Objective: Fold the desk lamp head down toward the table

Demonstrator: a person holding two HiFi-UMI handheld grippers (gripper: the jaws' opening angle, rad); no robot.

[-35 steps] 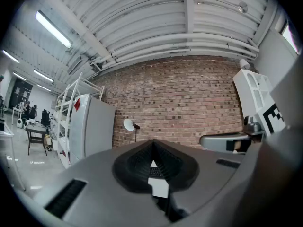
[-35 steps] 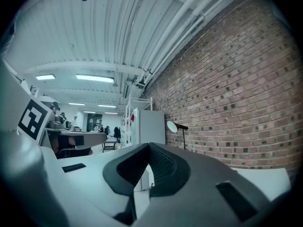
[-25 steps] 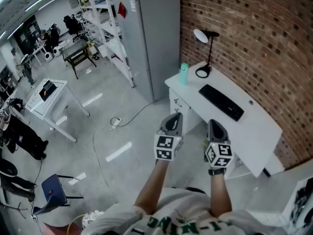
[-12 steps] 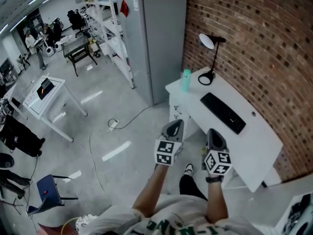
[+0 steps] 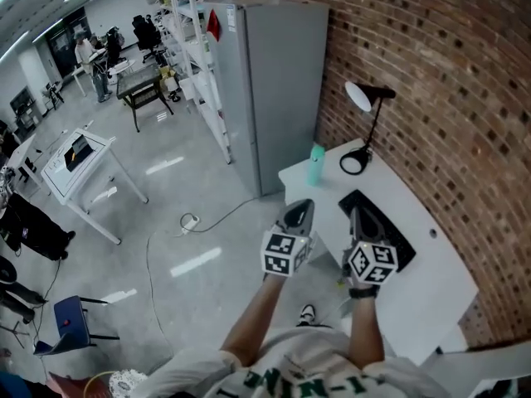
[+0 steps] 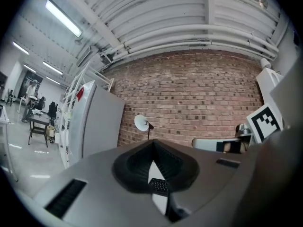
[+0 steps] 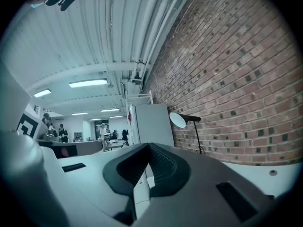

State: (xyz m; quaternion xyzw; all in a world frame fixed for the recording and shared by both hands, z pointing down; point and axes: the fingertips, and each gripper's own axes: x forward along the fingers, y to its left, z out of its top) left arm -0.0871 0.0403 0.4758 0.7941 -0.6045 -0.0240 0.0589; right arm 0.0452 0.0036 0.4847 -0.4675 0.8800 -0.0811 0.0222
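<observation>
Approach step, by our reading. The left gripper [image 5: 299,208] and right gripper [image 5: 362,215] were both closed tight, nothing between the jaws, near the desk [image 5: 431,288]. The desk lamp [image 5: 375,127] stood at its far corner, lamp head [image 5: 358,96] raised, well apart from both. Next: reach it, open one claw, press the head down.

diffuse, bright light from ceiling strip lamps [image 6: 61,17]; pale glare streaks on the glossy floor [image 5: 195,259]. gripper views show strong fisheye bending and dark vignetted corners; focus mostly sharp.
</observation>
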